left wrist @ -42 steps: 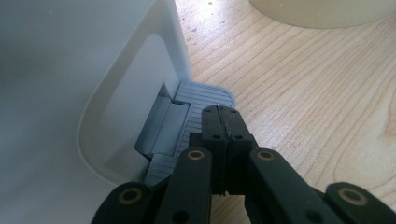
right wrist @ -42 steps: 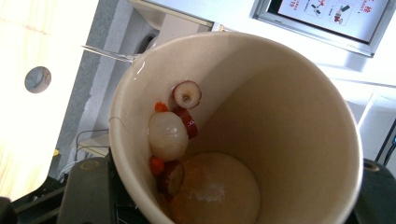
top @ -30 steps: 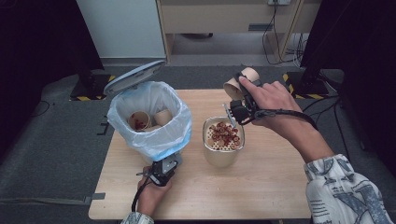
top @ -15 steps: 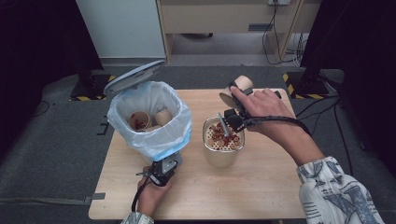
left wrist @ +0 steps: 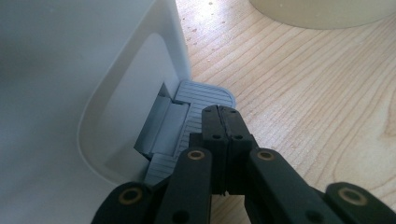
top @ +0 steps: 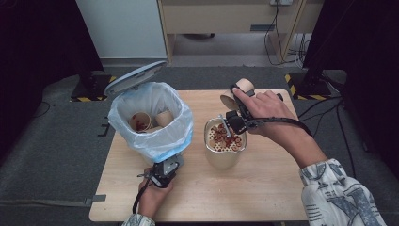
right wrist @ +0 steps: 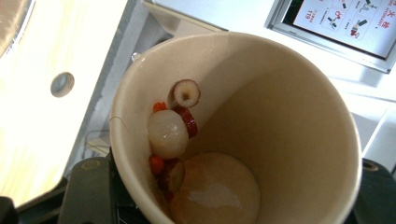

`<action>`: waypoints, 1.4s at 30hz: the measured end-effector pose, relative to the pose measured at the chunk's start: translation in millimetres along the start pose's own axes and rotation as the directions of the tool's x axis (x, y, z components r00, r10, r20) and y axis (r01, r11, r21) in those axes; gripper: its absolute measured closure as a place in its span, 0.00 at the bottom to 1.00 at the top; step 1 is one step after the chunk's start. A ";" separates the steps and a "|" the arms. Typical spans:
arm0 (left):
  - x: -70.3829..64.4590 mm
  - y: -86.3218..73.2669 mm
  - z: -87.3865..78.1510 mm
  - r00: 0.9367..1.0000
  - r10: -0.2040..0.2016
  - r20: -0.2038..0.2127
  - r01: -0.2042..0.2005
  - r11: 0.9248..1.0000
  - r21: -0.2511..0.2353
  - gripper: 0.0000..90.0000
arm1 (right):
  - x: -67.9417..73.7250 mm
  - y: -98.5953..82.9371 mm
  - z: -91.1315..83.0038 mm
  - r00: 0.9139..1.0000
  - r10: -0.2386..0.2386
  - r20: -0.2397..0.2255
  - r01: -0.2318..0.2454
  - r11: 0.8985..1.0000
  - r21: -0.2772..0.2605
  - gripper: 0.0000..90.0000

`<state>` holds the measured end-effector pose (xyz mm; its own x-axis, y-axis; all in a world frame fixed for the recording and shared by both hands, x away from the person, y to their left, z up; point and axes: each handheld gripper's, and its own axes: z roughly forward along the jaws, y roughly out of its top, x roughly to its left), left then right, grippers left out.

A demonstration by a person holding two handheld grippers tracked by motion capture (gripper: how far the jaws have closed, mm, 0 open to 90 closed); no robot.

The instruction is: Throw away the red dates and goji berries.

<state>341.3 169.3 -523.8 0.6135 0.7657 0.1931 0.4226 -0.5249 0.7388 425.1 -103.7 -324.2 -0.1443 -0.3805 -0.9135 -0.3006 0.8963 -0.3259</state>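
Your left gripper (left wrist: 223,122), jaws shut empty, presses the bin's pedal (left wrist: 196,100) so the lid (top: 134,76) stays up; your right gripper (top: 234,96), clamped on a paper cup (right wrist: 243,126), tips scraps out.

Grey carpet floor (top: 51,155), wooden table (top: 263,193), beige cabinet (top: 216,19), dark curtains (top: 37,47)

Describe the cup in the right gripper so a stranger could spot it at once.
On the wooden table, right of the lined bin, find the tall container of red bits. The paper cup is held tipped above it by the right gripper, the cup off the table.
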 end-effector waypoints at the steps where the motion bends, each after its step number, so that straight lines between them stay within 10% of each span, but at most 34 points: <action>1: 0.2 0.0 -0.1 1.000 -0.001 0.001 0.001 1.000 0.000 0.99 | -1.1 -1.6 -1.0 1.000 0.027 -0.005 -0.027 1.000 -0.006 0.38; 11: 0.4 0.0 -0.2 1.000 -0.001 0.002 0.001 1.000 0.002 0.99 | 2.8 -10.1 4.0 0.979 0.192 -0.067 -0.195 0.980 -0.041 0.37; 18: 0.3 -0.1 0.0 1.000 0.000 0.002 0.000 1.000 -0.001 0.99 | 6.3 -17.2 10.3 0.918 0.367 -0.151 -0.381 0.922 -0.072 0.37; 23: -0.2 -0.1 0.2 1.000 -0.008 0.004 0.008 1.000 -0.005 0.99 | 8.1 -21.0 14.2 0.892 0.413 -0.182 -0.432 0.899 -0.077 0.37; 24: -0.3 0.0 0.3 1.000 -0.007 0.004 0.007 1.000 -0.006 0.99 | 10.1 -23.2 15.6 0.869 0.452 -0.203 -0.474 0.878 -0.074 0.37; 26: -0.1 0.0 0.2 1.000 -0.007 0.005 0.007 1.000 -0.004 0.99 | 10.9 -24.7 16.7 0.861 0.463 -0.210 -0.487 0.870 -0.076 0.38; 31: -0.1 0.0 0.3 1.000 -0.008 0.005 0.008 1.000 -0.005 0.99 | 13.5 -32.7 19.4 0.794 0.551 -0.256 -0.585 0.808 -0.075 0.38; 36: 0.1 0.0 0.1 1.000 -0.009 0.007 0.009 1.000 -0.004 0.99 | 14.8 -43.3 21.0 0.709 0.639 -0.296 -0.684 0.726 -0.072 0.38; 37: 1.1 0.1 -0.5 1.000 0.004 0.004 -0.004 1.000 0.006 0.99 | 16.0 -47.7 21.5 0.674 0.669 -0.313 -0.719 0.692 -0.069 0.38; 38: 1.0 0.1 -0.4 1.000 0.002 0.005 -0.003 1.000 0.005 0.99 | 16.0 -47.7 21.5 0.674 0.669 -0.313 -0.719 0.692 -0.069 0.38; 42: 0.7 0.1 -0.3 1.000 0.001 0.005 -0.001 1.000 0.003 0.99 | 19.0 -55.5 21.5 0.612 0.713 -0.343 -0.773 0.632 -0.064 0.38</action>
<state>341.6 169.9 -523.4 0.6171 0.7635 0.1905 0.4244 -0.5268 0.7365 459.4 -155.8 -328.7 -0.6258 0.3285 -0.7074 -0.1388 0.8456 0.5154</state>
